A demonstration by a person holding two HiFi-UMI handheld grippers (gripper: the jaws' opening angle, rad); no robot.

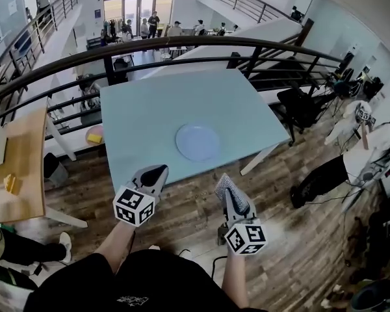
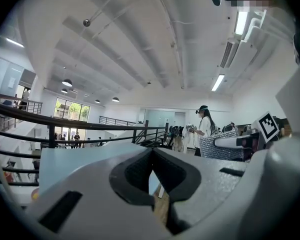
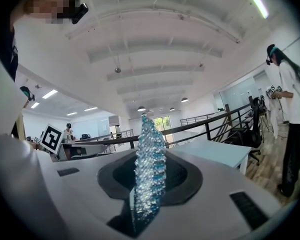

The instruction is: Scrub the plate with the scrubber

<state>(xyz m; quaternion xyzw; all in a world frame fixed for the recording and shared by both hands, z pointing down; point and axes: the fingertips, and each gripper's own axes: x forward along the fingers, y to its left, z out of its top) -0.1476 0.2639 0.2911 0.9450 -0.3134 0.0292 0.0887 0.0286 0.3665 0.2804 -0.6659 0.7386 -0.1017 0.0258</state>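
Observation:
A round pale blue plate lies on the light blue table, towards its near edge. Both grippers hang short of that edge, over the wooden floor. My left gripper has its jaws shut with nothing between them. To its right, my right gripper is shut on a glittery silver-blue scrubber, which sticks up past the jaws. The scrubber also shows in the left gripper view. Neither gripper view shows the plate.
A dark metal railing curves behind the table. A wooden table with a yellow object stands at the left. A person in white stands to the right, near chairs and gear.

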